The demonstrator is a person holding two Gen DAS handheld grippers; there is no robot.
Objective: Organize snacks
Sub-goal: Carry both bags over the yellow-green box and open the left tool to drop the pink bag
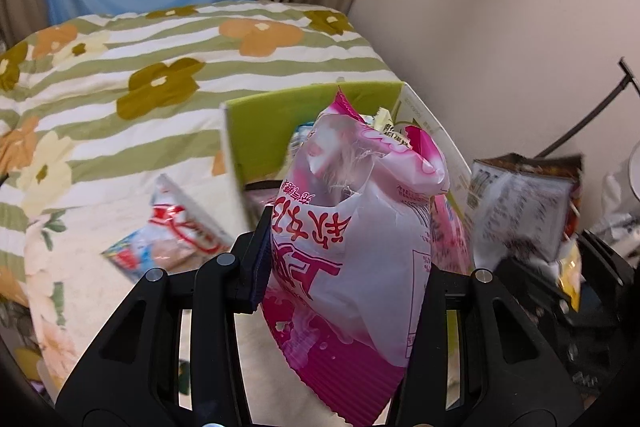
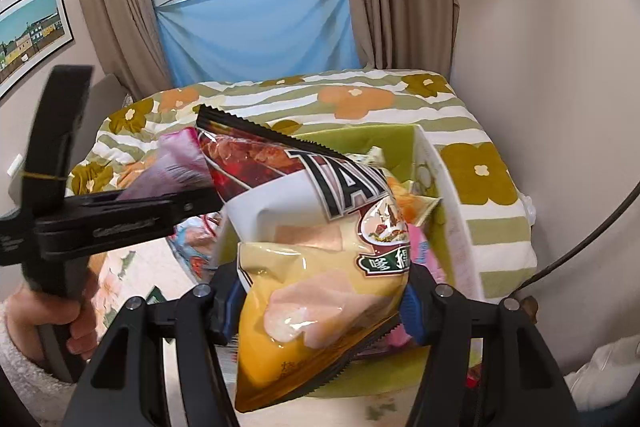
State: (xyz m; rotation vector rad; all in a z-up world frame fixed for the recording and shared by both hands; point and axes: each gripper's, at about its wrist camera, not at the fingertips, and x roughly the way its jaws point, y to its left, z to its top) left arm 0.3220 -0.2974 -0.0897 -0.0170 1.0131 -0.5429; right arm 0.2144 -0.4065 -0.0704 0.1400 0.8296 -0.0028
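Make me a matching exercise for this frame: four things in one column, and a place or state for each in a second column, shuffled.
Things
1. pink bag
2. yellow chip bag
3. green box
4. red and white packet

Places or states
A. lying on the flowered bedspread, left of the box
B. pinched in the right gripper
C. sitting open on the bed with snacks inside
D. pinched in the left gripper

Pairs: 1-D, 2-B, 3-C, 4-A
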